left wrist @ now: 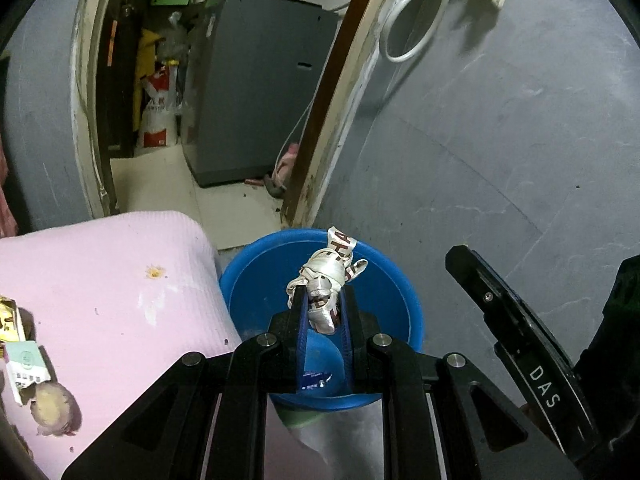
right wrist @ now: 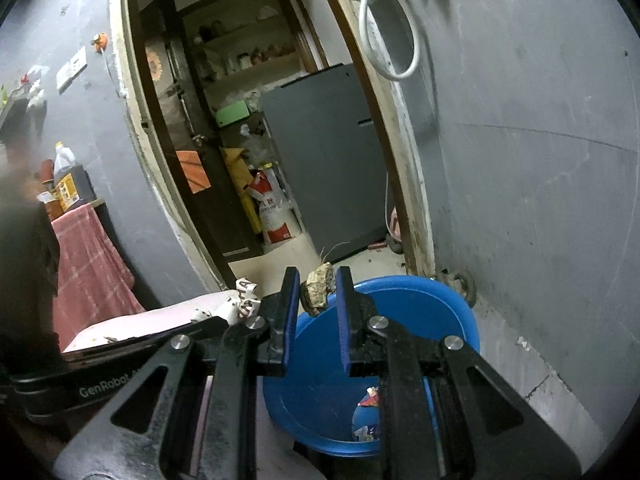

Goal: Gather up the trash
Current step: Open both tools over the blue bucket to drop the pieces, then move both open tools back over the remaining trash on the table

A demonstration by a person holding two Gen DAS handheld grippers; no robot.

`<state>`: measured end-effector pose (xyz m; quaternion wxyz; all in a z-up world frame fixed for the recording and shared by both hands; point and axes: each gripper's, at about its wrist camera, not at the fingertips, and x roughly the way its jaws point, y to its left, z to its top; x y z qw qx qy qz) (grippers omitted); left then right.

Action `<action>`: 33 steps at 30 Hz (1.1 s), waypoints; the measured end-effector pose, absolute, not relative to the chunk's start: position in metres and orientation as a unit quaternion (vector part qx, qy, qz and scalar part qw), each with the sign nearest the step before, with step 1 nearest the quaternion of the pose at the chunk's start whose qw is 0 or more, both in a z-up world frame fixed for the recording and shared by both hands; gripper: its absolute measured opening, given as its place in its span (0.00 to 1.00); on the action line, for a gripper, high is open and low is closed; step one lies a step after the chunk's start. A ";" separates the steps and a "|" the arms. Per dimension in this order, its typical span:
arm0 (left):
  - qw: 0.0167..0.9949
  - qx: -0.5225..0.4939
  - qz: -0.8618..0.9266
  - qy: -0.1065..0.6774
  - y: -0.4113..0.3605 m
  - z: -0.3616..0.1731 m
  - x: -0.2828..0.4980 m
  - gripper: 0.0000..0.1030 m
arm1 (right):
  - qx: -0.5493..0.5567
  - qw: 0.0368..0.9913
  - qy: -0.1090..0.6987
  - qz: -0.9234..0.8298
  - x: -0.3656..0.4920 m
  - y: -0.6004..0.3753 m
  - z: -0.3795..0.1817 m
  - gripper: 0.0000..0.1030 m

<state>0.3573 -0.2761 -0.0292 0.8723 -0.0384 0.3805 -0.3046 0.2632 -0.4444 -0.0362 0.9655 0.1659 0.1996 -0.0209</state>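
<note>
My left gripper (left wrist: 323, 294) is shut on a crumpled white wrapper (left wrist: 329, 276) with red letters and holds it above the blue bucket (left wrist: 256, 264). My right gripper (right wrist: 318, 280) is shut on a small brownish scrap (right wrist: 317, 289), held over the rim of the blue bucket (right wrist: 448, 308). Some wrappers (right wrist: 366, 416) lie at the bucket's bottom. The white wrapper and the left gripper also show at the left of the right wrist view (right wrist: 244, 300).
A pink mat (left wrist: 100, 288) to the left bears a yellow-white wrapper (left wrist: 20, 352) and a crumpled pale lump (left wrist: 52, 408). Behind is a doorway with a grey appliance (left wrist: 256, 80). A grey wall (left wrist: 500, 140) stands to the right. A red towel (right wrist: 88, 264) hangs at left.
</note>
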 end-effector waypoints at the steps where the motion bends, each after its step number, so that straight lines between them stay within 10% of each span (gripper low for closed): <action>1: 0.871 -0.039 -0.304 0.383 -0.277 -0.031 0.357 0.12 | 0.167 0.964 0.204 -0.022 0.266 -0.446 -0.038 0.18; 18: 0.863 -0.059 -0.282 0.415 -0.269 -0.040 0.372 0.26 | 0.179 0.955 0.233 -0.033 0.286 -0.455 -0.051 0.21; 28: 0.884 -0.059 -0.261 0.384 -0.244 -0.022 0.357 0.40 | 0.174 0.963 0.205 -0.026 0.277 -0.450 -0.041 0.51; 33: 0.902 -0.076 -0.236 0.354 -0.217 -0.007 0.350 0.63 | 0.173 0.967 0.186 -0.016 0.272 -0.442 -0.033 0.69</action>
